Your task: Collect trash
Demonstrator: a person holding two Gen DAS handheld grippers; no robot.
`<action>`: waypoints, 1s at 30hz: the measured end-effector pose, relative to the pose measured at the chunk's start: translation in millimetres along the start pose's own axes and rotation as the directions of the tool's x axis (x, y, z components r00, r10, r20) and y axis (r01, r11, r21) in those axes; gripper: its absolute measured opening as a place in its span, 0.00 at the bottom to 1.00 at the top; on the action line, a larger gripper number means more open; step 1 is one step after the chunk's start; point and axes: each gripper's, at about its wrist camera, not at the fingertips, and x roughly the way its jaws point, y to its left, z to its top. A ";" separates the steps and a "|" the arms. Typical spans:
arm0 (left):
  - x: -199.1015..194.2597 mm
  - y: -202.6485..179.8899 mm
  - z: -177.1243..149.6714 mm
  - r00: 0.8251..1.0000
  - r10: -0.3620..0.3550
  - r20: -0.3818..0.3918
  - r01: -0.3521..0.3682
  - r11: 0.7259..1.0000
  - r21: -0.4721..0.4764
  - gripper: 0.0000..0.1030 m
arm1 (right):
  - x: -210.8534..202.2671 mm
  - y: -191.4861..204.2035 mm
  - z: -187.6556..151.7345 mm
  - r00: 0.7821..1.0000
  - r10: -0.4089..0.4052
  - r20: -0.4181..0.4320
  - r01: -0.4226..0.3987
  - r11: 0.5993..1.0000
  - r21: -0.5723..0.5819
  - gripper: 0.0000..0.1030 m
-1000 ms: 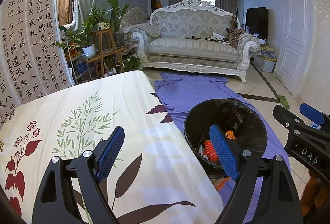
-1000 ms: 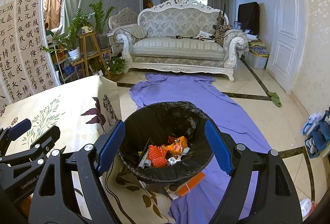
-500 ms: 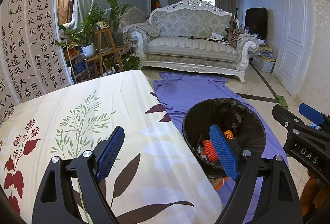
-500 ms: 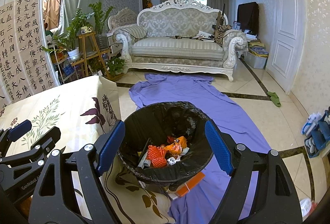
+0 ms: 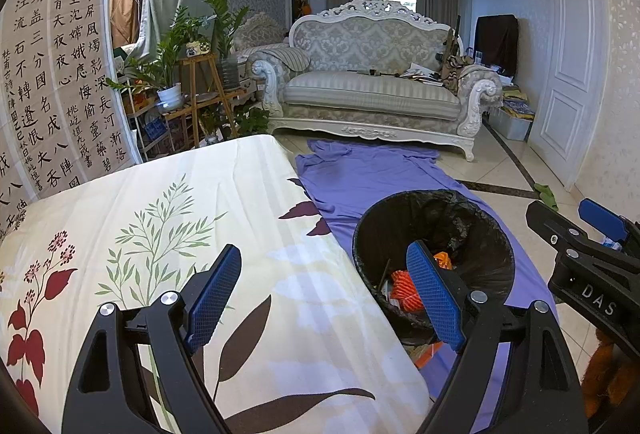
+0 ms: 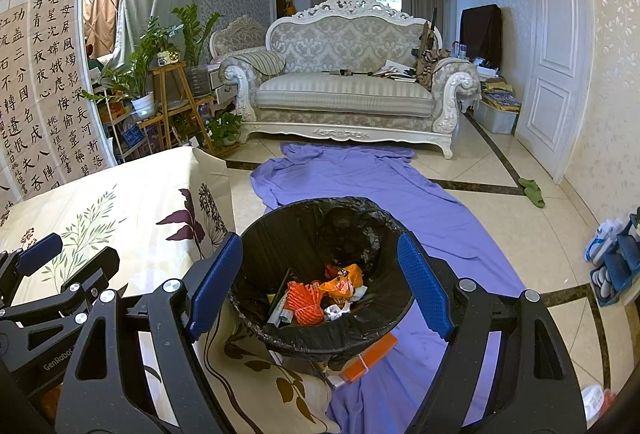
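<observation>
Both hand-held grippers, left (image 5: 324, 292) & right (image 6: 320, 284), were released, nothing held. Lined trash bin (image 6: 320, 338) beside worktop (image 5: 168, 202) already held wrappers (image 6: 316, 298). Orange pack (image 6: 370, 356) under bin appeared uncollected.

Black tool (image 5: 324, 298), blue textured pads (image 5: 434, 298)

1. Almost nothing differs: in the left wrist view the black-lined trash bin (image 5: 434, 258) sits very slightly left of where it was a second ago.
2. In the right wrist view nothing visibly changes.
</observation>
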 end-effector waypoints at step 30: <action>0.6 -2.4 -0.3 1.000 -0.001 0.001 0.001 1.000 -0.007 0.80 | -0.3 1.8 -0.4 1.000 -0.001 -0.001 0.001 1.000 -0.001 0.76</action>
